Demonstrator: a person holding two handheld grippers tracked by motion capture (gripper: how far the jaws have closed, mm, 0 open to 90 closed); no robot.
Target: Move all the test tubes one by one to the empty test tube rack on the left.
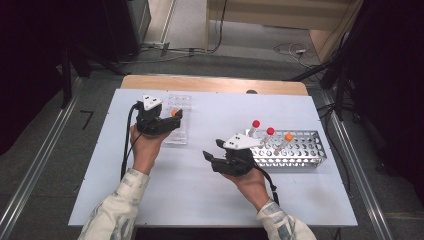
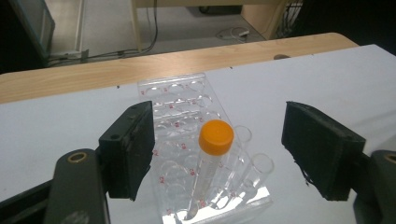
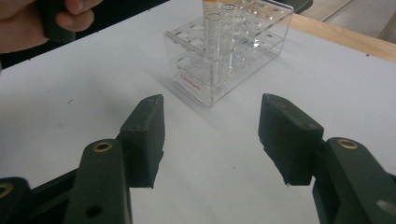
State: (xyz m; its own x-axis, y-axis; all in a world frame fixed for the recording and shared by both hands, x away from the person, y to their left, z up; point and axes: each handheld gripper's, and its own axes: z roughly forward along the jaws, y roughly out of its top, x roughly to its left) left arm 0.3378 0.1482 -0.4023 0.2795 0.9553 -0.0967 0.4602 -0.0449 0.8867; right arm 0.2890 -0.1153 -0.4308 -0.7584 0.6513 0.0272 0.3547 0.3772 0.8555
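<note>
An orange-capped tube stands in the near end of a clear plastic rack on the white table. My left gripper is open, with one jaw on either side of the tube and neither touching it; from above, the left gripper sits at the clear rack. My right gripper is open and holds nothing, pointing across bare table at the clear rack. In the high view the right gripper is just left of a metal rack with two red-capped tubes and an orange-capped tube.
The white table top lies on a wooden table whose far edge shows. Cables trail on the floor behind it. A hand holding the left gripper shows at the top left of the right gripper view.
</note>
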